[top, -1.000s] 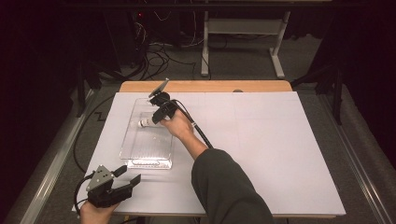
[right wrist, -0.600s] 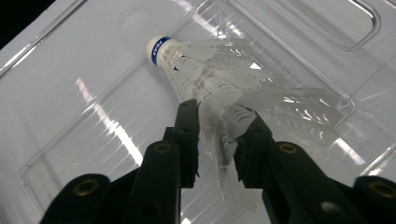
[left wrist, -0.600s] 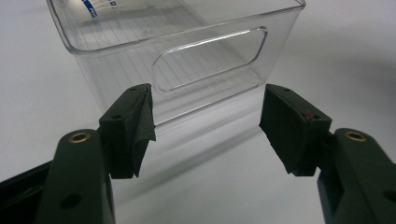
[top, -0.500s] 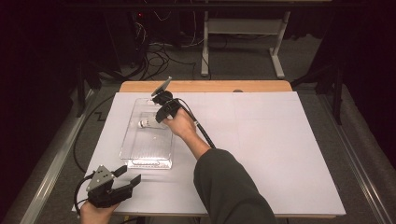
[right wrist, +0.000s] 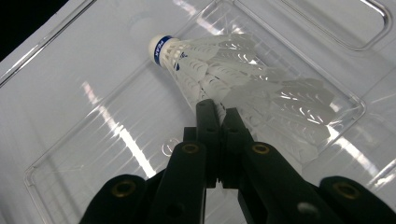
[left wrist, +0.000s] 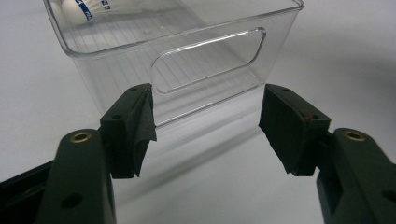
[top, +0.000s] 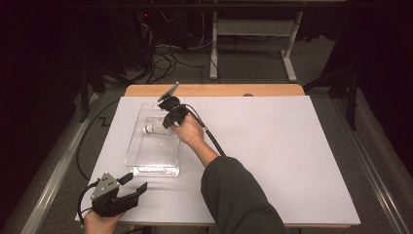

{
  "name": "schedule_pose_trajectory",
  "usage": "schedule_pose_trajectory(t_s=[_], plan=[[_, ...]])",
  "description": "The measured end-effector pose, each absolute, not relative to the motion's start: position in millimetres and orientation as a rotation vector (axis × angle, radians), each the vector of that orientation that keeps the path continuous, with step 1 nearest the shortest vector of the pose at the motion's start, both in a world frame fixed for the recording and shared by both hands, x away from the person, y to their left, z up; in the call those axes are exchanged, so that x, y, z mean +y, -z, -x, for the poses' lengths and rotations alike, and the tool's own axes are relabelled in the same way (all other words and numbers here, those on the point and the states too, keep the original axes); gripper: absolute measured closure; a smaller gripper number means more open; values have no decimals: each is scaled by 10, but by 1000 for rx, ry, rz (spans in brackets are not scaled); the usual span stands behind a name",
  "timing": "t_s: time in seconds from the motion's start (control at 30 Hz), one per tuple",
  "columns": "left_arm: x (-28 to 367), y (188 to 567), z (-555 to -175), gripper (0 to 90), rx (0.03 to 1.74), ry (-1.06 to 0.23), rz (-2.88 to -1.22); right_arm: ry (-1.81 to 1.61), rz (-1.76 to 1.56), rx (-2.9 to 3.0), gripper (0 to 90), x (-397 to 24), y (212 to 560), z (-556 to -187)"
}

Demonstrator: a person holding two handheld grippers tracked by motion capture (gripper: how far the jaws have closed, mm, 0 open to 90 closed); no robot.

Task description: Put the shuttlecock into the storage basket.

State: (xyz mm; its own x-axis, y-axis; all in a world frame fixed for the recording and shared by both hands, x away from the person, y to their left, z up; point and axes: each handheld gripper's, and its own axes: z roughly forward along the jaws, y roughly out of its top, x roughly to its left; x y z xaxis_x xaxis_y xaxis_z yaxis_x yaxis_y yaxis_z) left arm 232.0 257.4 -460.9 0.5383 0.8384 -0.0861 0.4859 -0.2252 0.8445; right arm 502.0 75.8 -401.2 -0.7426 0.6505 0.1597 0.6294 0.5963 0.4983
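Observation:
A white shuttlecock (right wrist: 210, 65) with a blue band at its cork lies on its side in a clear plastic bin (top: 155, 170) on the white table. My right gripper (right wrist: 218, 109) reaches down into the bin. Its jaws have just been closing and now stand together, pinching the edge of the feather skirt. From above, that right gripper (top: 165, 125) sits at the bin's far end, beside the shuttlecock (top: 147, 129). My left gripper (top: 135, 181) rests open near the table's front left corner, and from its own camera the gripper (left wrist: 208, 126) faces the bin's handle wall (left wrist: 205, 60) with nothing between the pads.
The white sheet (top: 292, 156) covers the table, with a wooden strip (top: 214, 90) along the far edge. A black cable (top: 214, 141) trails from the right gripper along the forearm. Beyond the table lie floor cables and a table frame (top: 253, 29).
The right gripper's jaws have drawn together over the shuttlecock's skirt. Both hands and the shuttlecock stay where they were.

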Motion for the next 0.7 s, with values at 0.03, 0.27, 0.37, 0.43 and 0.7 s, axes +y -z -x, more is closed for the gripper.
schedule_pose_trajectory(t_s=[0.03,0.27,0.37,0.43,0.7], plan=[[2573,4609,-2321,364,1084,-493,-1878,-837,-1127,2772,895,763,4007,-5015],[2569,4609,-2323,364,1082,-492,-1879,-768,-1126,2793,811,760,4003,-5015],[2563,4610,-2326,364,1081,-492,-1879,-757,-1142,2791,791,736,3992,-5019],[2566,4610,-2328,364,1082,-492,-1878,-757,-1144,2791,780,721,3975,-5020],[2566,4610,-2328,365,1083,-491,-1879,-759,-1148,2784,807,669,3940,-5009]])
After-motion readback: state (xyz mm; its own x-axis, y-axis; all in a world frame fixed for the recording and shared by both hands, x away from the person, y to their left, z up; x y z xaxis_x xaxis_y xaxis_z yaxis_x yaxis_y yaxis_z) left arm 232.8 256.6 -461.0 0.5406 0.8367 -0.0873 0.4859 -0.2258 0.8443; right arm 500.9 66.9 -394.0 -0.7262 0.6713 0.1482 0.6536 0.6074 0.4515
